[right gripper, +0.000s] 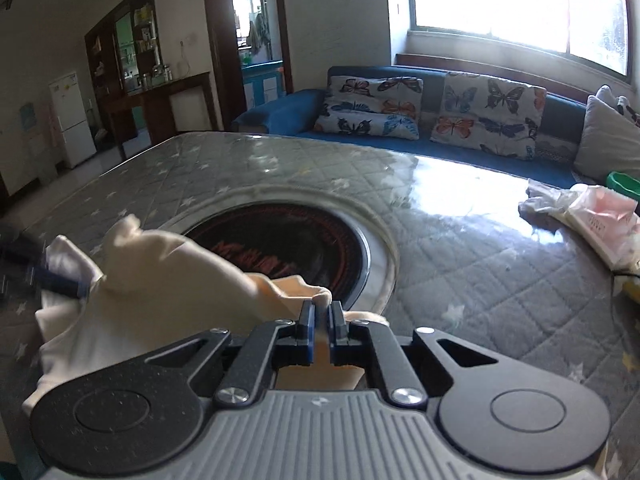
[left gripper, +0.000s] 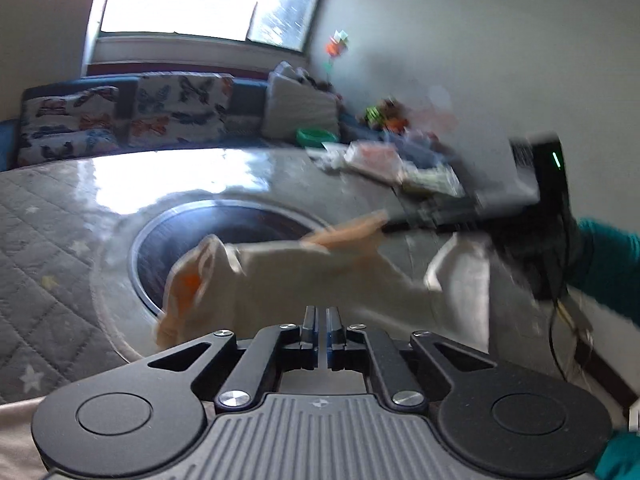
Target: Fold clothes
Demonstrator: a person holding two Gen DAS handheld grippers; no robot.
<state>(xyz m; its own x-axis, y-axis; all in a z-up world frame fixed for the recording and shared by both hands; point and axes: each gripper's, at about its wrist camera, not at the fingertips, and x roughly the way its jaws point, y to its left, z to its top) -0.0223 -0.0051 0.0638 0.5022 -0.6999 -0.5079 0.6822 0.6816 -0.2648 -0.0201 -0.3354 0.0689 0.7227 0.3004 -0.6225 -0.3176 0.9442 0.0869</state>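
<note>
A cream garment (left gripper: 300, 276) with peach trim hangs stretched between my two grippers above the table. In the left wrist view my left gripper (left gripper: 321, 316) has its jaws together at the cloth's near edge. The right wrist view shows the left gripper's dark fingers (right gripper: 60, 284) pinching a white fold of the garment (right gripper: 160, 272). My right gripper (right gripper: 321, 312) is shut on a peach hem, and cloth shows between its pads. From the left wrist view, the right gripper (left gripper: 386, 226) grips the peach cuff at the far right, blurred.
A grey quilted table cover (right gripper: 460, 248) under glass has a round dark hotplate (right gripper: 288, 248) set in its middle, below the garment. Plastic bags and packets (right gripper: 592, 220) lie at the right edge, near a green bowl (left gripper: 316, 136). A blue sofa (right gripper: 304, 100) with butterfly cushions stands behind. A teal sleeve (left gripper: 608, 272) holds the right gripper.
</note>
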